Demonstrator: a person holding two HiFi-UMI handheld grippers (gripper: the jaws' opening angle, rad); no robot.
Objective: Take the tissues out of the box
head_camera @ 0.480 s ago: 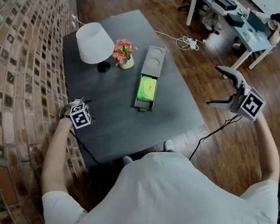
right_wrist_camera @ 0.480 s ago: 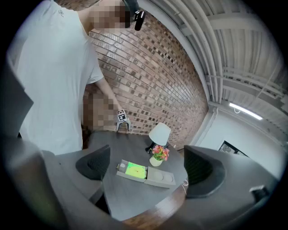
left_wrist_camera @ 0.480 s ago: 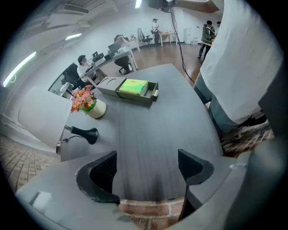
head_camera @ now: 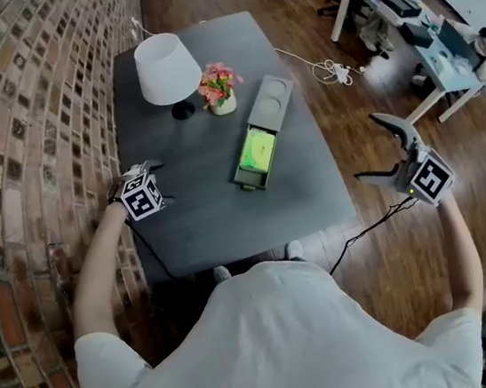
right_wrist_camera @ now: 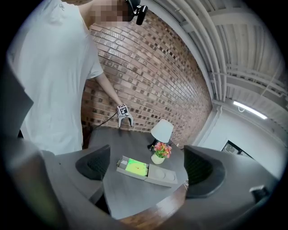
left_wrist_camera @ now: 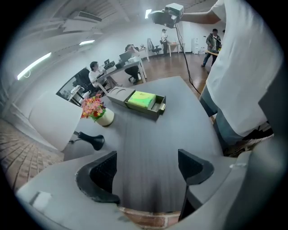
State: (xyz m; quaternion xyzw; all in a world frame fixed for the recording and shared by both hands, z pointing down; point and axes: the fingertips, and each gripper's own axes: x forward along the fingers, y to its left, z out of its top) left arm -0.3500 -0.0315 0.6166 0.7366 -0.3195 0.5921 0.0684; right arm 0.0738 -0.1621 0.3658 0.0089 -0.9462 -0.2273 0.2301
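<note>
Holding one tool in each hand, I stand at the near end of the dark table [head_camera: 221, 227]. The left gripper [head_camera: 146, 168] hangs over the left edge of the table, close to the brick wall [head_camera: 19, 130], and it points steeply down. In the left gripper view its two jaws stand apart and only the bare table top shows between them, so it grips nothing. The right gripper [head_camera: 368, 148] is out over the wooden floor [head_camera: 384, 240], past the right edge of the table. Its jaws are also spread wide, with nothing held between them.

The grey box [head_camera: 270, 102] lies in the middle of the table, a little toward the right side, and its long side runs away from me. Its near part is open, and the tissues [head_camera: 258, 150] show there as a bright green-yellow pack lying flat inside. In the head view the box is at about 3 o'clock from the left gripper and at about 9 o'clock from the right gripper, well apart from both. In the left gripper view it lies at 12 o'clock, far beyond the jaws. A white lamp [head_camera: 163, 70] and a small pot of flowers [head_camera: 218, 89] stand at about 11 o'clock from the box.
</note>
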